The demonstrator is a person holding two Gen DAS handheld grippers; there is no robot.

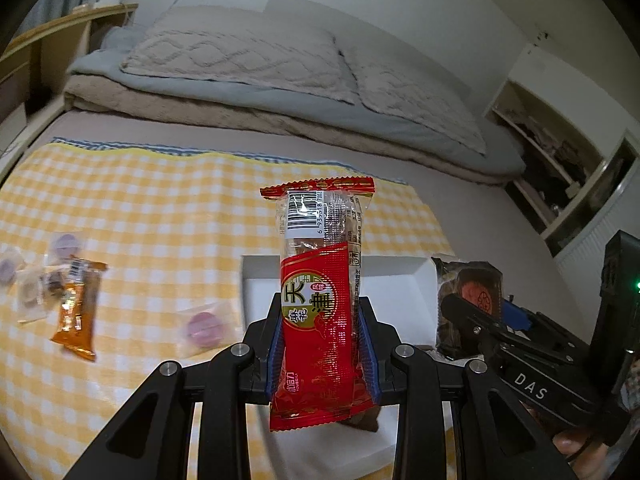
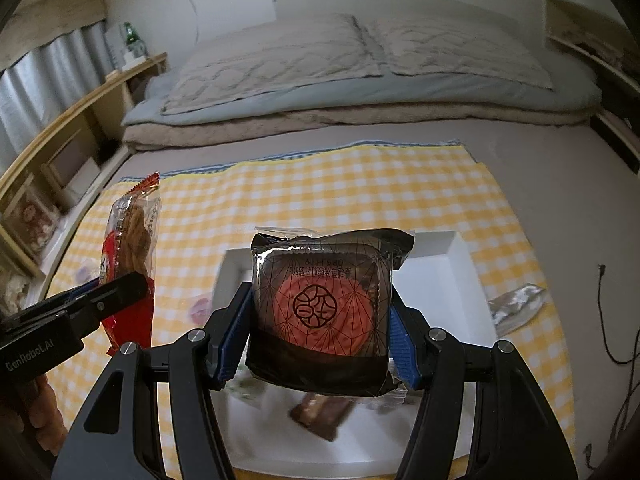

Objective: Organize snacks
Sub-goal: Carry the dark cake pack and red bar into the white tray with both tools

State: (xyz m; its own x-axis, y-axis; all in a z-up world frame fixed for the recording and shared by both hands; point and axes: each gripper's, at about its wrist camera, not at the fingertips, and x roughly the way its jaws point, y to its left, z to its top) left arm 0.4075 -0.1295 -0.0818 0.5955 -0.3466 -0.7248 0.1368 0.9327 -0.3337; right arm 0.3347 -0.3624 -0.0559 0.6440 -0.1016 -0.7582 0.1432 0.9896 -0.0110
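Observation:
My left gripper (image 1: 322, 344) is shut on a tall red snack packet (image 1: 320, 300) with a clear top, held upright above the white box (image 1: 260, 280); the packet also shows in the right wrist view (image 2: 132, 256). My right gripper (image 2: 320, 332) is shut on a dark square pastry packet (image 2: 324, 308) with a red round cake inside, held above the white box (image 2: 460, 272). That packet shows in the left wrist view (image 1: 468, 304). A brown bar (image 2: 320, 416) lies in the box.
A yellow checked cloth (image 1: 140, 208) covers the bed. On it lie an orange packet (image 1: 78, 308), a purple round sweet (image 1: 206, 326) and several small wrapped sweets (image 1: 36, 280). A silver packet (image 2: 516, 308) lies right of the box. Folded quilts and pillows (image 2: 320, 88) lie beyond.

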